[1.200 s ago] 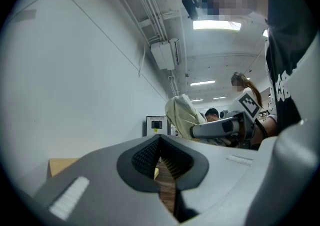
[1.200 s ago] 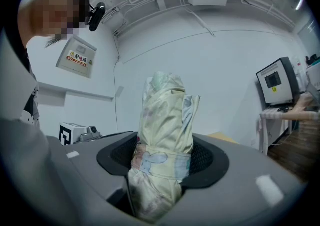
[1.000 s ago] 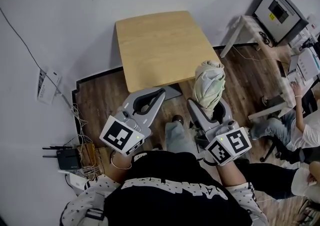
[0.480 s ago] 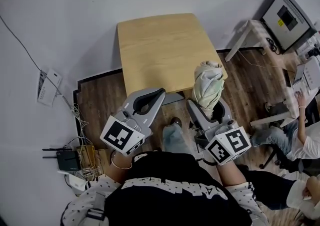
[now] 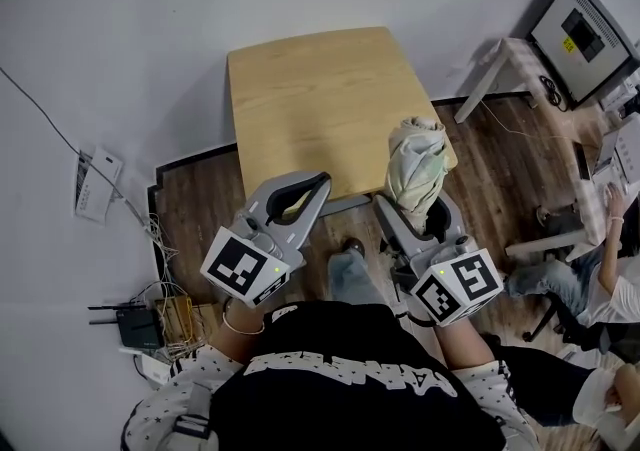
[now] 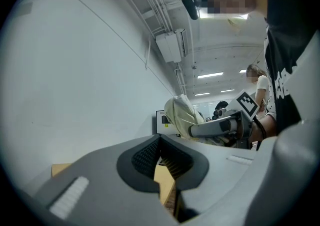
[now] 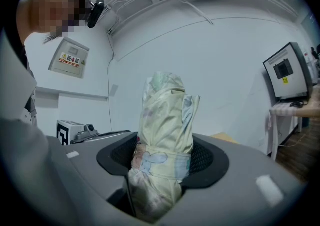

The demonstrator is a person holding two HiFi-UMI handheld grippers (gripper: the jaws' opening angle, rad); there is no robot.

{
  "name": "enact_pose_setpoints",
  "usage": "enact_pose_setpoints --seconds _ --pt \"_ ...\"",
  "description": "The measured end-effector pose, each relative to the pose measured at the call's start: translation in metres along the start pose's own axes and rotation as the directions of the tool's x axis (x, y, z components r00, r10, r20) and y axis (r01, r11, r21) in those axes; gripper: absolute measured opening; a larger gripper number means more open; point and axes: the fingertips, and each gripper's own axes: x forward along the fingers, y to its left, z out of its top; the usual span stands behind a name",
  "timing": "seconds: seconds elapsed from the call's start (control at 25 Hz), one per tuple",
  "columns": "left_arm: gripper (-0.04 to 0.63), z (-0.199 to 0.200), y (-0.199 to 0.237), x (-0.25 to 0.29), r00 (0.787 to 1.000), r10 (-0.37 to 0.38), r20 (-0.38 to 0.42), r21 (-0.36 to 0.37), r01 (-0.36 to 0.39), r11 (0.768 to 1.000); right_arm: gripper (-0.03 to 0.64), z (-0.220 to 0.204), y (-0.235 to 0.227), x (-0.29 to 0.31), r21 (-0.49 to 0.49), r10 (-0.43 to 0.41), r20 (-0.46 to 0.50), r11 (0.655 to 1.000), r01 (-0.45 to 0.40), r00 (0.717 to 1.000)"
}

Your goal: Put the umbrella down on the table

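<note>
Head view: clamps the folded umbrella (image 5: pixel 415 164) upright in the right gripper (image 5: pixel 418 214), beside the wooden table's (image 5: pixel 320 89) near right corner. Left gripper view: shows the left gripper (image 6: pixel 159 140) with tips together, nothing between. Right gripper view: squeezes the umbrella's strapped middle between both pads.

The umbrella (image 5: pixel 417 164) was seen in pale cream-yellow cloth printed with faint pastel figures, and a strap (image 7: pixel 160 162) in the same print was wound round it. The table (image 5: pixel 320 99) was finished in plain light wood. The left gripper (image 5: pixel 318 182) and the right gripper (image 5: pixel 412 204) were coloured grey, their cubes (image 5: pixel 243 269) white with black square markers. The floor (image 5: pixel 200 199) was laid in dark brown wood-grain planks.
</note>
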Motion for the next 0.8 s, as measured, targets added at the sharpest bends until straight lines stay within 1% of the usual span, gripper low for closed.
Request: enact_pose_setpoints --seconds 0.28,0.44,0.68,0.8 --pt "-0.009 -0.003 0.017 0.030 1.000 0.008 -0.005 0.003 -0.008 1.000 0.295 0.004 -0.031 0.027 0.011 0.007 -0.021 1.000 -0.007 1.000" --pt "-0.009 -0.006 0.030 0.045 1.000 0.021 -0.014 0.004 -0.021 1.000 0.295 0.007 -0.045 0.044 0.016 0.025 -0.029 1.000 -0.025 0.999" --pt "-0.009 -0.008 0.057 0.059 0.997 0.071 -0.012 0.004 -0.071 0.997 0.295 0.009 -0.063 0.069 0.011 0.046 -0.052 0.999 -0.046 0.998" --pt "-0.009 -0.011 0.065 0.070 0.997 0.079 -0.018 -0.001 -0.079 0.997 0.295 0.010 -0.073 0.078 0.012 0.051 -0.062 0.999 -0.050 0.997"
